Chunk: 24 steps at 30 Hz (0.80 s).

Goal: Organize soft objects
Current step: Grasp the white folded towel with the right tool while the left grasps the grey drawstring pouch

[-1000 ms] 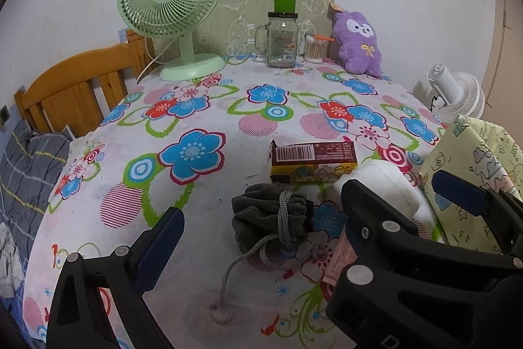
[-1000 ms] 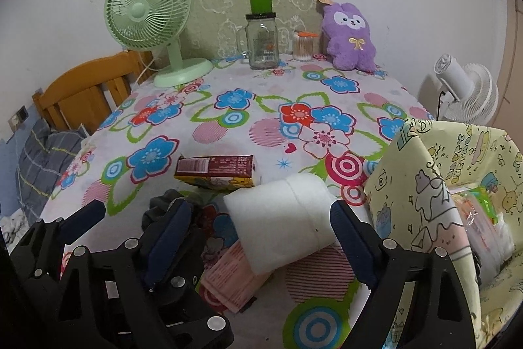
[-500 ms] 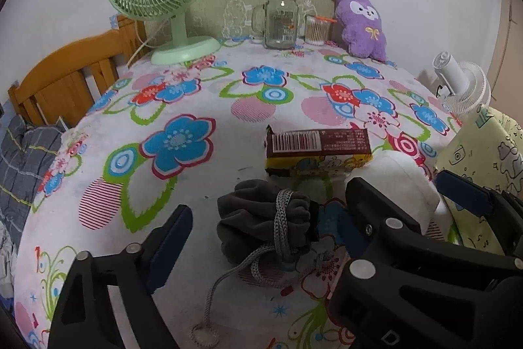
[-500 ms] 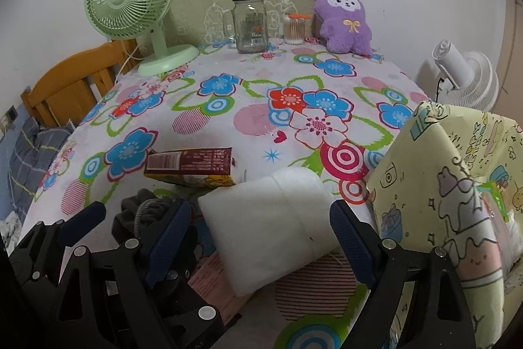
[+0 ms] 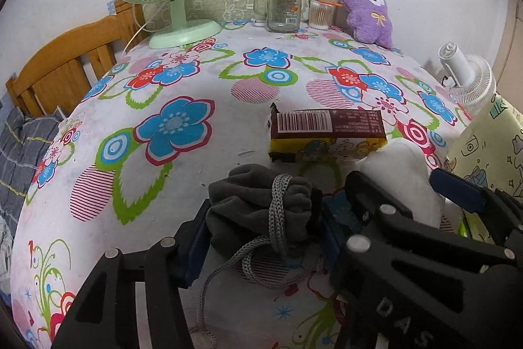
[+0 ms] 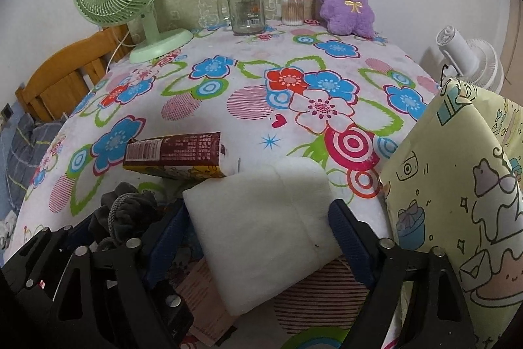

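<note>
- While closing, left gripper (image 5: 261,228) flanking grey drawstring pouch (image 5: 258,205), pads at its sides, firm grip unclear.
- Right gripper (image 6: 258,228) closing around white foam pad (image 6: 261,224), not yet pressing.

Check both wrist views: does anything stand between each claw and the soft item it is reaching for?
Nothing visible does. The grey drawstring pouch already sits between the closing fingers of the left claw, and the white foam pad between those of the right claw.
</note>
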Each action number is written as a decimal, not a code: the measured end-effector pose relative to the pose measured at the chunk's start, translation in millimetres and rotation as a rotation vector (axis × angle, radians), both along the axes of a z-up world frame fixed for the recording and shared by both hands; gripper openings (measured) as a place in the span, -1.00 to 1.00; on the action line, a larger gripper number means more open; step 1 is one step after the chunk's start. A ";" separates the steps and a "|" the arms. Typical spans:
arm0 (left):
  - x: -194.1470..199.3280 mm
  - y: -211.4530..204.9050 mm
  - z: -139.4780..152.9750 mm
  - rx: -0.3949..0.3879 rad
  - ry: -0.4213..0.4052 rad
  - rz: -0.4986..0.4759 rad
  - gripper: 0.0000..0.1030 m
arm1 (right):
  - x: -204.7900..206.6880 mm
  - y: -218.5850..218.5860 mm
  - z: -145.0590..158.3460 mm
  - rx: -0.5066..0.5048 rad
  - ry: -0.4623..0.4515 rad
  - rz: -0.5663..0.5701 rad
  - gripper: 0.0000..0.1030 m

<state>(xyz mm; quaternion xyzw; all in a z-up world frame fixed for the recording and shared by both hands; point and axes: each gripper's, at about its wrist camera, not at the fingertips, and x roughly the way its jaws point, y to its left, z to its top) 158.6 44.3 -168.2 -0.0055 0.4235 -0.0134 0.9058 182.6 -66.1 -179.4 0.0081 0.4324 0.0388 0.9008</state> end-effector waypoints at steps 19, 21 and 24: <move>-18.5 -1.2 12.5 -0.017 -0.020 0.005 0.12 | -16.5 6.6 15.6 0.002 -0.015 0.079 -0.35; -22.0 -1.5 15.7 -0.017 -0.028 0.007 0.12 | -19.5 6.3 18.8 0.009 -0.020 0.082 -0.37; -27.6 -1.1 20.2 -0.017 -0.039 0.011 0.12 | -24.0 6.3 23.4 0.017 -0.028 0.087 -0.39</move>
